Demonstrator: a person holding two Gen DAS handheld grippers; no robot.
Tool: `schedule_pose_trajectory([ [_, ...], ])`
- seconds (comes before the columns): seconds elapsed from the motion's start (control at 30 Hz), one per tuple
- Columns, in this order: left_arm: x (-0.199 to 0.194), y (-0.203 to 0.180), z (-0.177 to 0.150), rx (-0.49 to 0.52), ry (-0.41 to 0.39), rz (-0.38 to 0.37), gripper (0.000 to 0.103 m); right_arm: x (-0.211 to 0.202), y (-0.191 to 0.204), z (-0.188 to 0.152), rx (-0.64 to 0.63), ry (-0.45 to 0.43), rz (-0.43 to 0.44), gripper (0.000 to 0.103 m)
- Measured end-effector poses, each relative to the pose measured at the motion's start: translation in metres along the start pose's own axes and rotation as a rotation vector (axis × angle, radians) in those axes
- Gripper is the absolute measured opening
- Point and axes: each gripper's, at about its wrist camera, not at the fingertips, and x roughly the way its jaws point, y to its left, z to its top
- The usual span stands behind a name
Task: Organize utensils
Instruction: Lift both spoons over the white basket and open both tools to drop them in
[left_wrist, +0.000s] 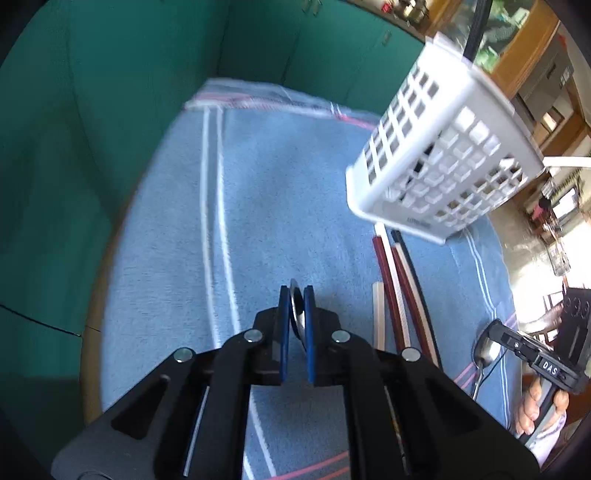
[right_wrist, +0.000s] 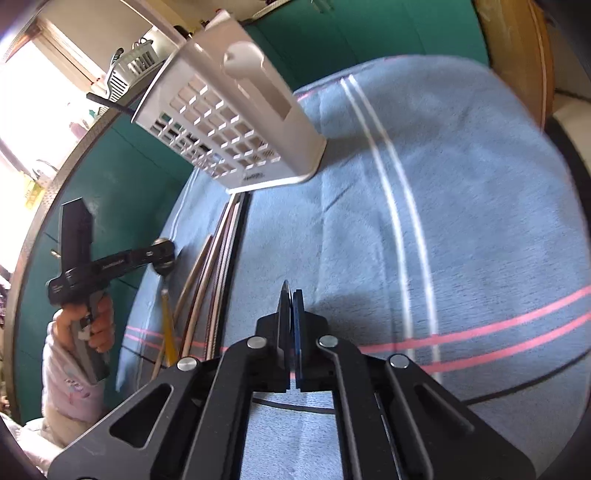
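shiny metal spoon (left_wrist: 297, 314) — edge-on, pinched in left gripper (left_wrist: 296, 295).

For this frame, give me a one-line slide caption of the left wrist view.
Left gripper shut on a spoon above the blue towel, chopsticks and white basket to its right.

1 white basket (left_wrist: 443, 155), 1 black handle (left_wrist: 476, 29) sticking out. 2 spoons: left spoon (left_wrist: 298, 314), right spoon (left_wrist: 487, 350). Approx. 4 chopsticks (left_wrist: 399, 295), exact no. unclear. 1 blue towel (left_wrist: 295, 203). 2 grippers: left gripper (left_wrist: 297, 295), right gripper (right_wrist: 290, 299).
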Motion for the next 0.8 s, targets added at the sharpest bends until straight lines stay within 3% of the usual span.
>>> schedule_pose_trajectory([
  [0.13, -0.039, -0.007, 0.003, -0.016, -0.143, 0.044, 0.005, -0.028, 0.018, 0.006, -0.061, -0.108, -0.136, 0.002],
  [0.33, -0.123, -0.038, 0.012, 0.045, -0.457, 0.136, 0.006, -0.083, 0.073, 0.022, -0.22, -0.354, -0.326, 0.002],
  [0.57, -0.221, -0.085, 0.043, 0.087, -0.808, 0.149, 0.006, -0.138, 0.135, 0.071, -0.339, -0.588, -0.371, 0.002],
  [0.7, -0.244, -0.116, 0.073, 0.125, -0.946, 0.196, 0.006, -0.154, 0.176, 0.103, -0.437, -0.762, -0.456, 0.002],
  [0.8, -0.23, -0.135, 0.098, 0.156, -0.959, 0.252, 0.006, -0.143, 0.194, 0.127, -0.496, -0.836, -0.562, 0.002],
])
